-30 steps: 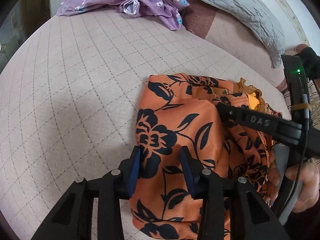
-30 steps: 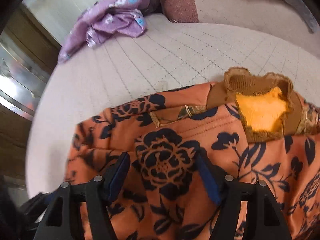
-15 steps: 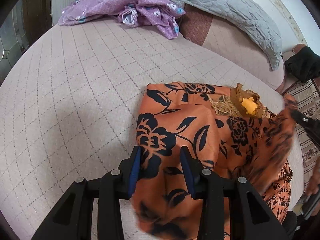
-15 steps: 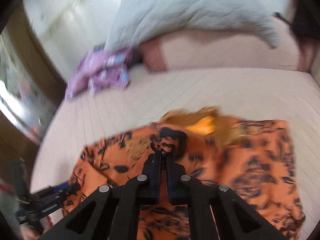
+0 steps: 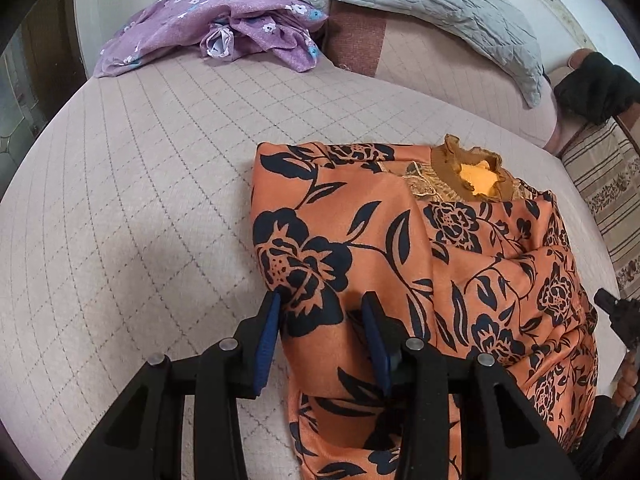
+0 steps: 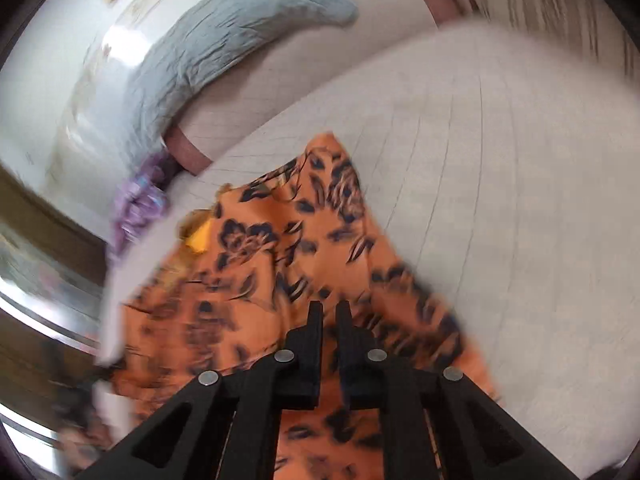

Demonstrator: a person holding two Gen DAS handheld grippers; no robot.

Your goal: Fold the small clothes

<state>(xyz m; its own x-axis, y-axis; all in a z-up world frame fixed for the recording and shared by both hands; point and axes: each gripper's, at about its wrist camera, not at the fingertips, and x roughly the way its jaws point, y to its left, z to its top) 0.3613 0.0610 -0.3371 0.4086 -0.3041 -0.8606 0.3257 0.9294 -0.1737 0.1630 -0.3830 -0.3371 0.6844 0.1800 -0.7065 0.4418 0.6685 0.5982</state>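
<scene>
An orange garment with black flowers (image 5: 400, 248) lies on the quilted bed, its brown frilled collar with a yellow lining (image 5: 476, 172) at the far side. My left gripper (image 5: 320, 312) is open, its blue-padded fingers either side of a fold at the garment's near left edge. In the blurred right wrist view the same garment (image 6: 288, 256) lies below my right gripper (image 6: 329, 310), whose fingers are nearly together; whether cloth is pinched between them I cannot tell. The right gripper's black tip (image 5: 616, 312) shows at the right edge of the left wrist view.
A purple flowered garment (image 5: 224, 36) lies crumpled at the far end of the beige quilted bed (image 5: 120, 184). A grey quilted pillow (image 5: 420, 4) leans on the headboard. A black item (image 5: 596, 84) and striped fabric (image 5: 604, 176) are at the right.
The right gripper shut, swung away from over the garment and now moves fast at its right side. The garment's right part has been folded over. The left gripper stays open at the near edge.
</scene>
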